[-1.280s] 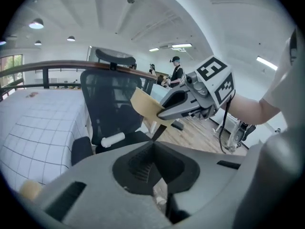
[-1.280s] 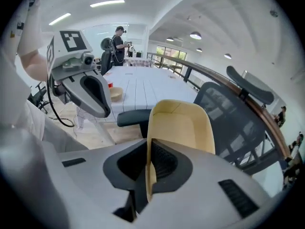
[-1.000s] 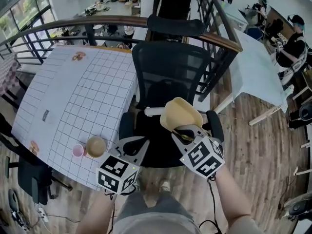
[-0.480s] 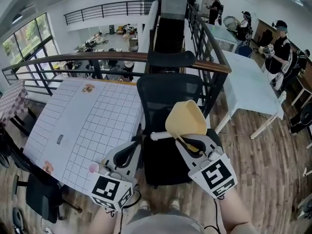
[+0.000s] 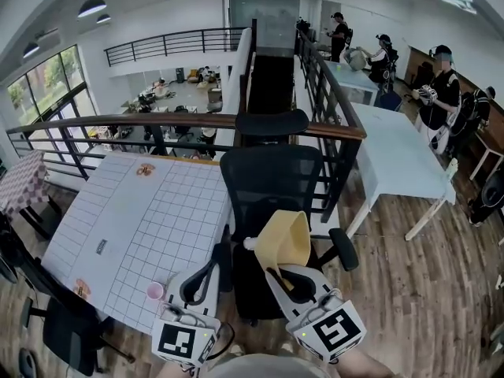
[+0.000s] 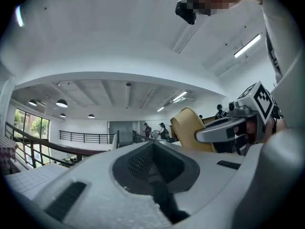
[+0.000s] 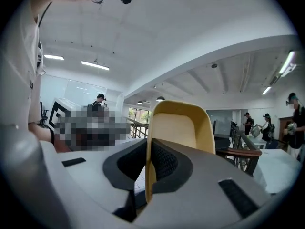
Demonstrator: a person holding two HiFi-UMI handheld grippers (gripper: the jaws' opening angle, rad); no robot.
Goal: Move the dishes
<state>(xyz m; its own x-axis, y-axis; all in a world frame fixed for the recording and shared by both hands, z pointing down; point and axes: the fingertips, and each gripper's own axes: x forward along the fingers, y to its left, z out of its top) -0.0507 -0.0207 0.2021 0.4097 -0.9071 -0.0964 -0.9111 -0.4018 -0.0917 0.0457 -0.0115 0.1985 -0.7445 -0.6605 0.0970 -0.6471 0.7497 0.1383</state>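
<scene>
A pale yellow dish (image 5: pixel 288 239) stands on edge in the air over the black office chair (image 5: pixel 272 181), and my right gripper (image 5: pixel 282 274) is shut on its rim. The right gripper view shows the same dish (image 7: pixel 179 127) rising from between the jaws of the right gripper (image 7: pixel 147 171). My left gripper (image 5: pixel 208 266) is low at the left, by the corner of the gridded table (image 5: pixel 134 211), shut with nothing in it. In the left gripper view the left gripper (image 6: pixel 153 166) has its jaws together, with the dish (image 6: pixel 187 128) and the right gripper (image 6: pixel 224 130) off to the right. A small pink cup (image 5: pixel 155 291) stands near the table's corner.
The chair fills the space between the gridded table and a dark railing (image 5: pixel 331 93). A pale blue table (image 5: pixel 402 156) stands to the right on the wood floor. Several people (image 5: pixel 437 85) are at the far right.
The head view has tilted up, so both grippers sit lower in the picture. The brown bowl beside the pink cup is out of sight. The dish stays held in the right gripper.
</scene>
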